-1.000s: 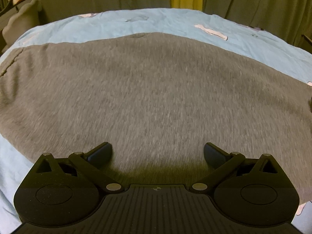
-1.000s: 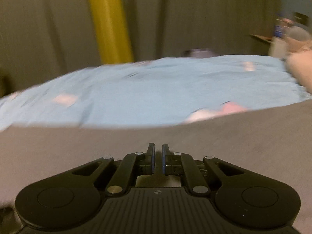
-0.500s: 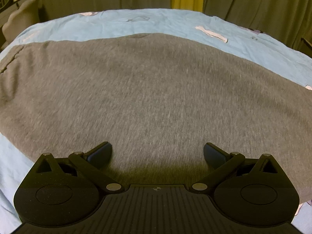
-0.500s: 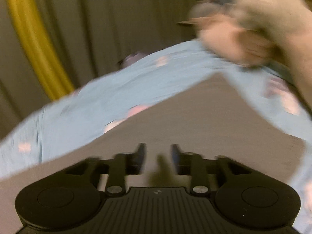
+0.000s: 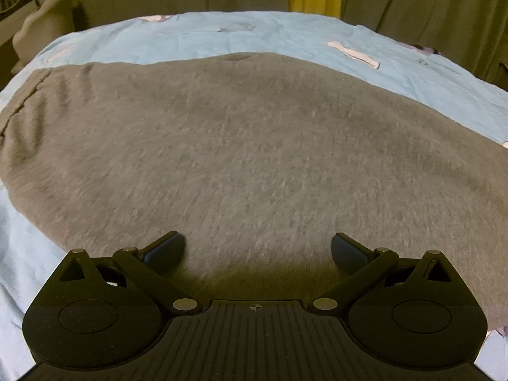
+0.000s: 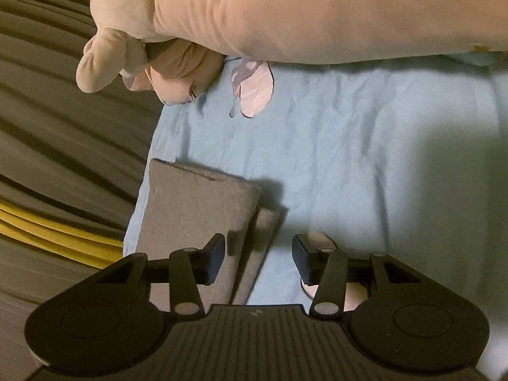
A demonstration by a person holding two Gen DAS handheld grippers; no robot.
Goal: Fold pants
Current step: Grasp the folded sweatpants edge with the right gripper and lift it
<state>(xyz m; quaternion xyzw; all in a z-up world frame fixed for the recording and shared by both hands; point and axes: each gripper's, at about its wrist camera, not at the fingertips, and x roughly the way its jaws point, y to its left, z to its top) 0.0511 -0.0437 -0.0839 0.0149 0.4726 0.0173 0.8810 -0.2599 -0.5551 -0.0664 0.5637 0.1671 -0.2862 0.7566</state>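
Grey pants (image 5: 247, 146) lie spread flat on the light blue bed sheet (image 5: 285, 35) and fill most of the left wrist view. My left gripper (image 5: 257, 249) is open and empty, low over the near part of the fabric. In the right wrist view the two stacked leg ends of the pants (image 6: 197, 209) lie on the sheet (image 6: 365, 158) near the bed's edge. My right gripper (image 6: 257, 255) is open and empty just above the leg ends, its left finger (image 6: 213, 258) over the cloth.
A pale plush toy (image 6: 285, 9) lies across the top of the right wrist view on the bed. Dark curtains (image 6: 47, 111) with a yellow strip (image 6: 47, 225) hang beyond the bed's edge. A grey chair (image 5: 47, 28) stands at the far left of the left wrist view.
My right gripper has opened from shut and swung round to face the leg ends and the plush toy. The left gripper has stayed open over the pants and barely moved.
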